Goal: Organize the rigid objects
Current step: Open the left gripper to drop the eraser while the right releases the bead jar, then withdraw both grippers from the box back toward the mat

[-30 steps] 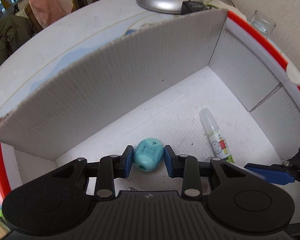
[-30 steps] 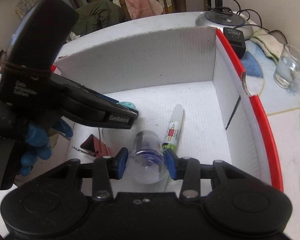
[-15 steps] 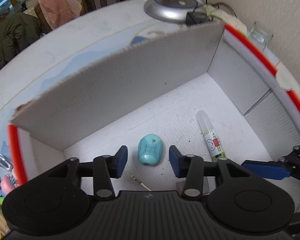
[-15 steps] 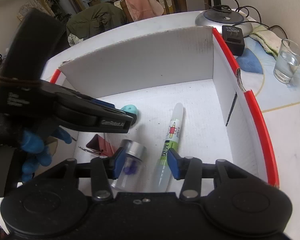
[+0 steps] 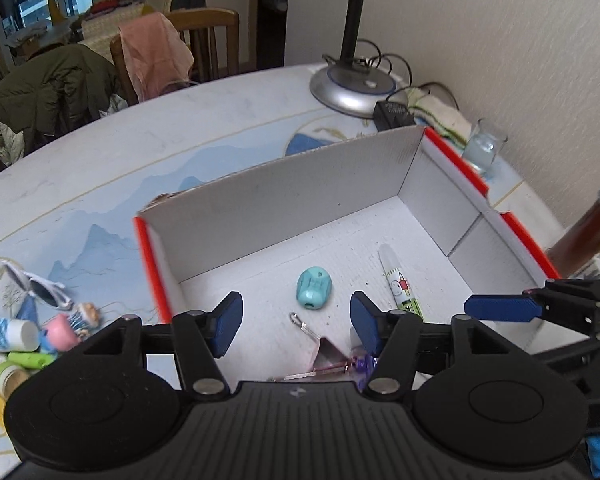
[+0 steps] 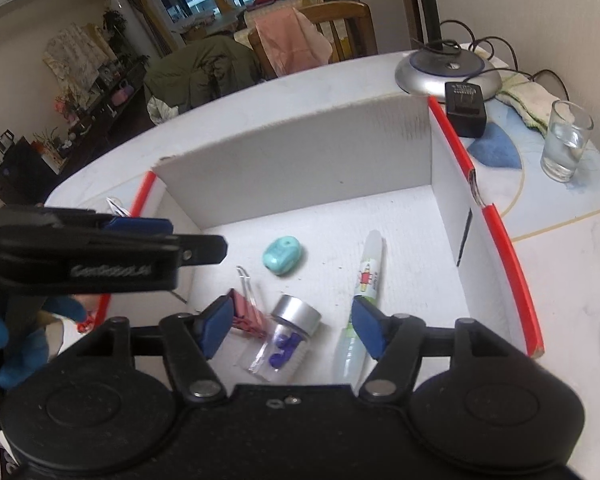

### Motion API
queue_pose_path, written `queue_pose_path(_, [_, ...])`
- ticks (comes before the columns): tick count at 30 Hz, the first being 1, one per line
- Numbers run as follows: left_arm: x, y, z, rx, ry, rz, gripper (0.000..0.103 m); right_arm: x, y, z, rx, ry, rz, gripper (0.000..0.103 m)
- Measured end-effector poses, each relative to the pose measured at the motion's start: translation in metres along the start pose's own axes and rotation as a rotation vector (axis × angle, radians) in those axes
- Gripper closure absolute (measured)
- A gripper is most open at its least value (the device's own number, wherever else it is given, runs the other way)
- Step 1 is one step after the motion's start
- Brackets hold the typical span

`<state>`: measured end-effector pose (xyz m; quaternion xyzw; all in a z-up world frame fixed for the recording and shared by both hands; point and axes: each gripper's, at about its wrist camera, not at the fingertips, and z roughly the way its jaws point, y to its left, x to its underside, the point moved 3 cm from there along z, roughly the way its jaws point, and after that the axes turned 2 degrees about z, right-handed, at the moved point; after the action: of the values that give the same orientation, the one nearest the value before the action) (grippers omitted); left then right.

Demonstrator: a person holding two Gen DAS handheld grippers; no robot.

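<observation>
A white cardboard box with red edges sits on the table. On its floor lie a teal sharpener, a glue stick, a pink binder clip and a clear jar with a silver lid. My left gripper is open and empty, raised above the box's near side. My right gripper is open and empty above the jar. The left gripper also shows in the right wrist view.
Left of the box lie sunglasses, a white tube, a pink toy and other small items. A lamp base, a black adapter, a water glass and a brown bottle stand around the box.
My left gripper let go of the teal sharpener and my right gripper let go of the jar; both opened wide and pulled up and back from the box.
</observation>
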<state>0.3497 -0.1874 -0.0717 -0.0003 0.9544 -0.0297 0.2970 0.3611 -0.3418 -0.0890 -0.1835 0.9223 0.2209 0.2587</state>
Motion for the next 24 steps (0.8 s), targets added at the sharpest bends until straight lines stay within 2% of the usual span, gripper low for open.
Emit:
queue_pose_path(6, [0.018, 0.012, -0.032, 0.017, -0.05, 0.001, 0.043, 0.008, 0.021, -0.009, 0.011, -0.022, -0.012, 0.024])
queue_pose_path(7, [0.02, 0.014, -0.036, 0.024, -0.058, 0.001, 0.04, 0.009, 0.024, -0.012, 0.01, -0.028, -0.007, 0.023])
queue_pose_path(13, [0.035, 0.032, -0.067, 0.045, -0.125, 0.008, 0.038, 0.019, 0.052, -0.026, 0.03, -0.087, -0.002, 0.015])
queue_pose_path(17, [0.047, 0.047, -0.088, 0.057, -0.168, 0.004, 0.03, 0.027, 0.074, -0.037, 0.046, -0.137, -0.003, 0.008])
queue_pose_path(24, [0.073, 0.077, -0.12, 0.042, -0.219, -0.008, 0.024, 0.043, 0.108, -0.049, 0.044, -0.204, 0.017, 0.004])
